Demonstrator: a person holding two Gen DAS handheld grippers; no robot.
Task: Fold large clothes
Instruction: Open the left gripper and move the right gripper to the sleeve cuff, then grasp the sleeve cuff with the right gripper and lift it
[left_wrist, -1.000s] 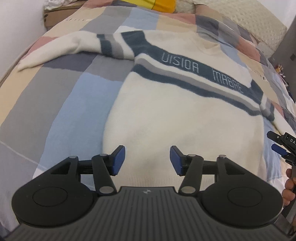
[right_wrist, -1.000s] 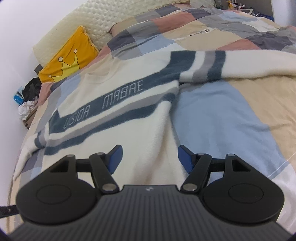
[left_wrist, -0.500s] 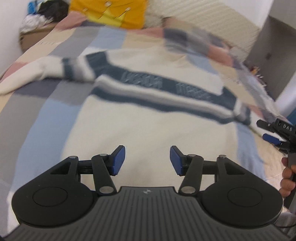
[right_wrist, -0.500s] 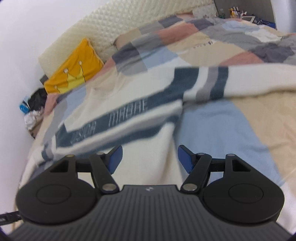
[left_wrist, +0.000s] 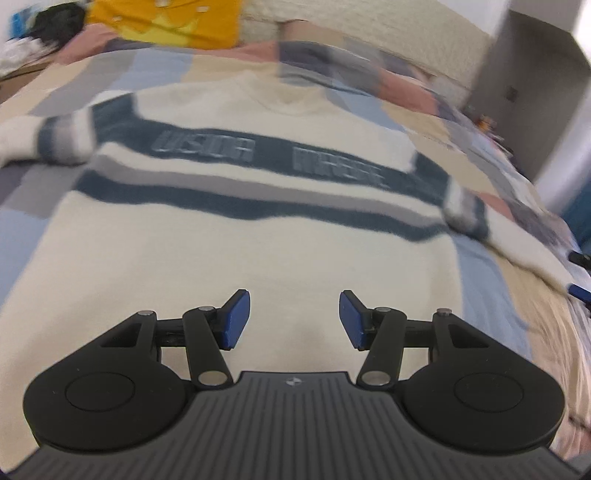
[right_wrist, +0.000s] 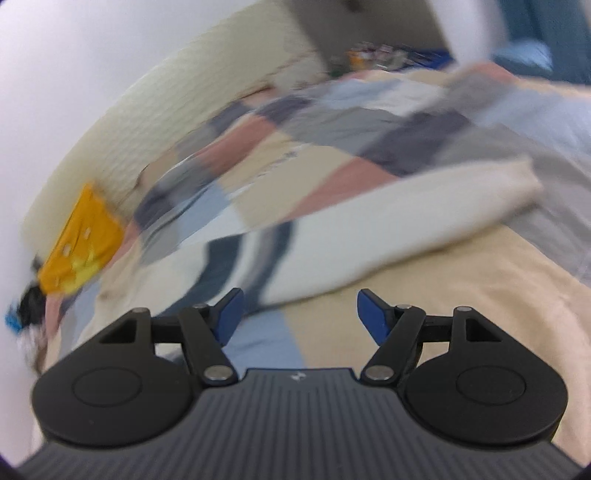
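From the left wrist, the left tool (left_wrist: 294, 319) has swung to face the sweater (left_wrist: 258, 236) squarely; it lies flat on the bed (left_wrist: 22, 229), and the pads are spread and empty. From the right wrist, the right tool (right_wrist: 299, 319) has slid off the sweater's body toward its outstretched sleeve (right_wrist: 388, 225), jaws opening, nothing between; folding hasn't begun.

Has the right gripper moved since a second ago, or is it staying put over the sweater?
Yes. The right gripper has swung off the sweater's body toward its outstretched sleeve; the yellow pillow slid down and left in its view. Its fingers are opening, empty.
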